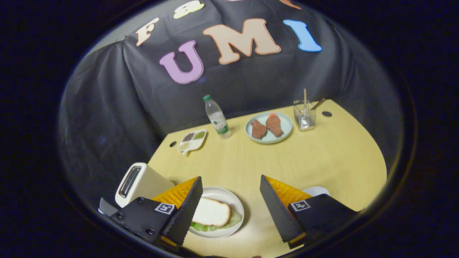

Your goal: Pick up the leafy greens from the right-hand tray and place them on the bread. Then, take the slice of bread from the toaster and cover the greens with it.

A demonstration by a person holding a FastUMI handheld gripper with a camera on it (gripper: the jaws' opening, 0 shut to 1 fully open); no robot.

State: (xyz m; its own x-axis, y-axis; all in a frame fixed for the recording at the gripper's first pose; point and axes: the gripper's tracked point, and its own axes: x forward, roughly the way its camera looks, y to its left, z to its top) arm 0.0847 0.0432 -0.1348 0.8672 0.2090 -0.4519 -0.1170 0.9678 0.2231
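Observation:
A white plate (235,203) lies on the yellow table between my fingers, nearer the left one. On it a slice of white bread (211,212) lies on top of leafy greens (229,220), whose green edge shows under it. My gripper (229,202) hangs open above the plate with nothing between its fingers. The white toaster (138,182) stands just left of the left finger; its slot looks dark. A bit of a white tray (317,190) peeks out behind the right finger.
Beyond the fingers stand a plastic water bottle (217,118), a light blue plate (283,123) with two pieces of meat, a clear glass (304,116) holding sticks, and a small divided dish (192,141) of seasonings. Black cloth walls the table's far side.

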